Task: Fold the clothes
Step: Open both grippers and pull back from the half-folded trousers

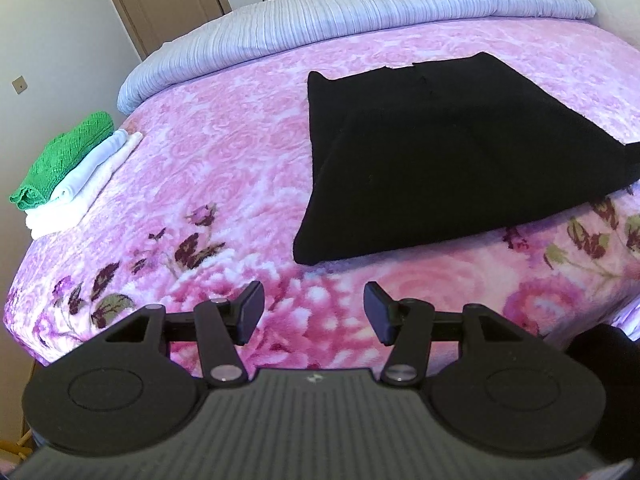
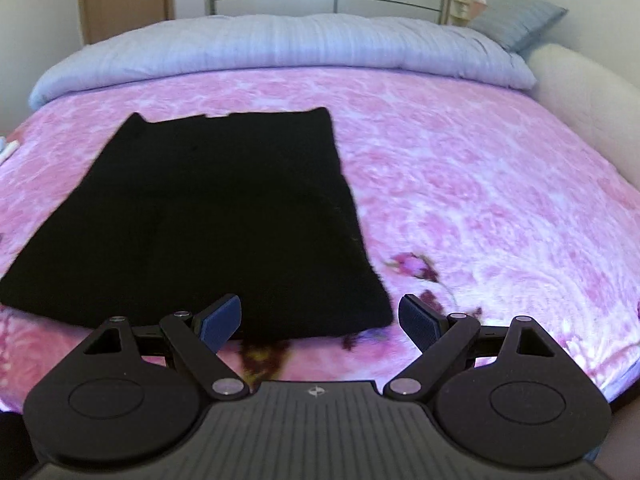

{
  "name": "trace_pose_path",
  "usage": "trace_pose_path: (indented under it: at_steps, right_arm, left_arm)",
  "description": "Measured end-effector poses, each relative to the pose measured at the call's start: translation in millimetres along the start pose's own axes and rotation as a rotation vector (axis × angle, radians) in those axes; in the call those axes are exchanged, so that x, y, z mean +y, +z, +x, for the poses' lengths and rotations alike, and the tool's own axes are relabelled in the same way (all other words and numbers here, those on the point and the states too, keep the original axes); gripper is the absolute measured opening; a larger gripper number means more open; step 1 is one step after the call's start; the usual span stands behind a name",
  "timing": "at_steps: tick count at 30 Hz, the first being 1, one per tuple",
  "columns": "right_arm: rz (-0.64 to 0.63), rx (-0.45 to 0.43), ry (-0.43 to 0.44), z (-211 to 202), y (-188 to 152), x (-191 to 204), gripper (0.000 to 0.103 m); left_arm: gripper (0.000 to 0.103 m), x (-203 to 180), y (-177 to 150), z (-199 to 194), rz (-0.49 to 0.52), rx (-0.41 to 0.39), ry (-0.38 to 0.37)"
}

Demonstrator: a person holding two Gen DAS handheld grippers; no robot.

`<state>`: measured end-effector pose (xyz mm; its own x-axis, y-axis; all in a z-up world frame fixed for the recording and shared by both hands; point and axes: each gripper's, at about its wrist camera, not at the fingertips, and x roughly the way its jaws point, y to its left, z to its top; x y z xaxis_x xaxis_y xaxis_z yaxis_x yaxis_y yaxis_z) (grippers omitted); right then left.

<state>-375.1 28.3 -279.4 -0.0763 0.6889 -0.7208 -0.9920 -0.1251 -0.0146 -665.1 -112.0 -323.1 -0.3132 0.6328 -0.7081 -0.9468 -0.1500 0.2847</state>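
A black garment (image 1: 440, 160) lies flat on the pink floral blanket (image 1: 224, 152), partly folded into a rough rectangle. It also shows in the right wrist view (image 2: 208, 216). My left gripper (image 1: 314, 312) is open and empty, held above the blanket just short of the garment's near left corner. My right gripper (image 2: 320, 322) is open and empty, over the garment's near right corner, with its left finger above the cloth.
A stack of folded clothes, green (image 1: 60, 160) on white (image 1: 84, 188), sits at the bed's left edge. A lilac duvet (image 1: 360, 12) lies rolled along the far side. A cream headboard (image 2: 584, 100) stands at right; doors and wardrobe are behind.
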Motion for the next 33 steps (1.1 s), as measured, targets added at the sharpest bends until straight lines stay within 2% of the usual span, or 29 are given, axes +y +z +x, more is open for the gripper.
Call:
trace_pose_path:
  at_steps: [4,18,33]
  right_arm:
    - [-0.009,-0.003,0.032,-10,-4,10,0.088]
    - [-0.02,-0.019,0.035,-26,-8,14,0.088]
    - [-0.064,-0.022,0.064,-15,-3,26,0.088]
  left_arm:
    - [0.051,0,-1,-3,-0.003,-0.007,-0.003]
    - [0.052,3,-1,-11,-0.018,-0.036,-0.026]
    - [0.053,-8,12,16,0.001,-0.017,-0.061]
